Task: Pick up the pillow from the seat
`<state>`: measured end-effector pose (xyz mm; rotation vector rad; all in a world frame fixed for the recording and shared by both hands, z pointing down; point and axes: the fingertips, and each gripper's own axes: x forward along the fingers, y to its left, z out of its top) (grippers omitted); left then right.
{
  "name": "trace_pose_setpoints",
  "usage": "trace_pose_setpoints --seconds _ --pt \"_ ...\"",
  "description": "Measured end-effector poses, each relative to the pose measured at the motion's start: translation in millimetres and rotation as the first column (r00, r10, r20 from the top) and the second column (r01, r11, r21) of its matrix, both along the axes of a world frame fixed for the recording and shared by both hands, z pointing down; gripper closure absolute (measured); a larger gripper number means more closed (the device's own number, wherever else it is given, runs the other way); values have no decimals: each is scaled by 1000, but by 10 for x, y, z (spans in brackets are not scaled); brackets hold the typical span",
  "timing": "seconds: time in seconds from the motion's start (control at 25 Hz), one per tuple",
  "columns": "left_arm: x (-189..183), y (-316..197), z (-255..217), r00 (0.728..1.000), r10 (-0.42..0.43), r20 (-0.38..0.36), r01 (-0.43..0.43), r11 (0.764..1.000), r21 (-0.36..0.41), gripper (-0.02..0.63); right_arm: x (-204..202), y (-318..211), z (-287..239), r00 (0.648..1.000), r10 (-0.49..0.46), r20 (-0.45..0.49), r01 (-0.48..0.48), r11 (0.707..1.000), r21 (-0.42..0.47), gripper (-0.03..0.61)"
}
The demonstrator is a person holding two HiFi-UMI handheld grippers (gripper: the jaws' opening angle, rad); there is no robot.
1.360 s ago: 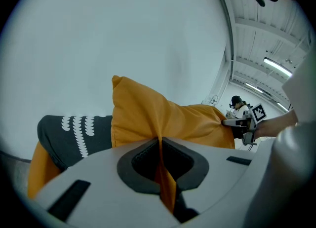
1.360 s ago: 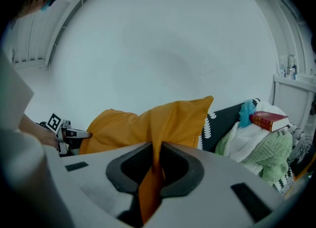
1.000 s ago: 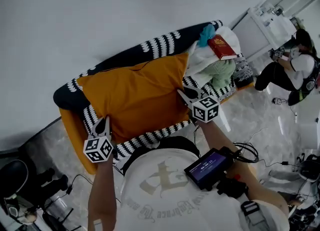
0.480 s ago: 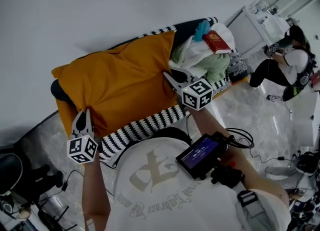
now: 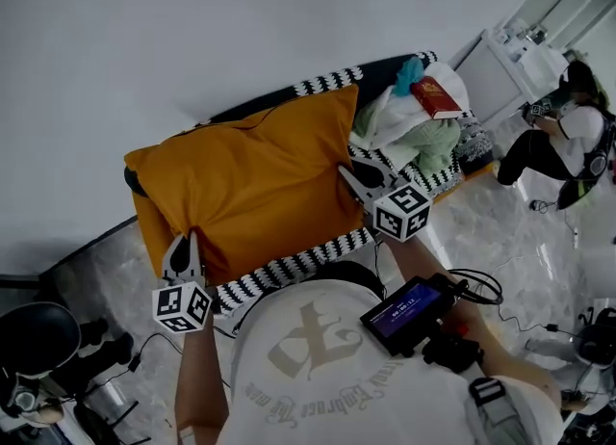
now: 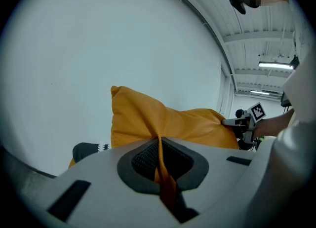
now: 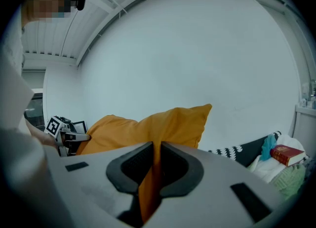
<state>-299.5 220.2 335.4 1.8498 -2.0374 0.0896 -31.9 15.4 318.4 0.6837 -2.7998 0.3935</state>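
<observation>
1 seat (image 5: 289,265), black-white trim, along wall. Orange pillow (image 5: 250,183) held up over seat, tilted toward wall. Clothes pile (image 5: 409,140) at seat's right end. 2 grippers clamped on pillow fabric: left gripper (image 5: 185,246) at lower-left corner, right gripper (image 5: 351,175) at right edge. Red book (image 5: 435,98) atop clothes.

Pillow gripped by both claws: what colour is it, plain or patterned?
Plain mustard orange; the pillow shows best in the head view.
</observation>
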Motion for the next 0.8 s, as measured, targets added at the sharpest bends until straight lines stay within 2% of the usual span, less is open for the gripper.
trace_pose_setpoints --seconds 0.2,0.4,0.6,0.8 --pt "22 275 269 1000 9 -30 -10 1000 -4 598 39 290 231 1000 11 -24 -11 1000 -6 523" --pt "-25 579 107 1000 5 -25 -5 1000 -5 598 -9 578 84 1000 9 -17 -9 1000 -3 523" --pt "119 640 289 999 -2 -34 2 1000 2 598 119 621 236 1000 1 -28 -1 1000 0 523" --pt "10 900 260 1000 -11 -29 11 1000 0 598 8 866 205 1000 -9 -24 9 1000 -1 523"
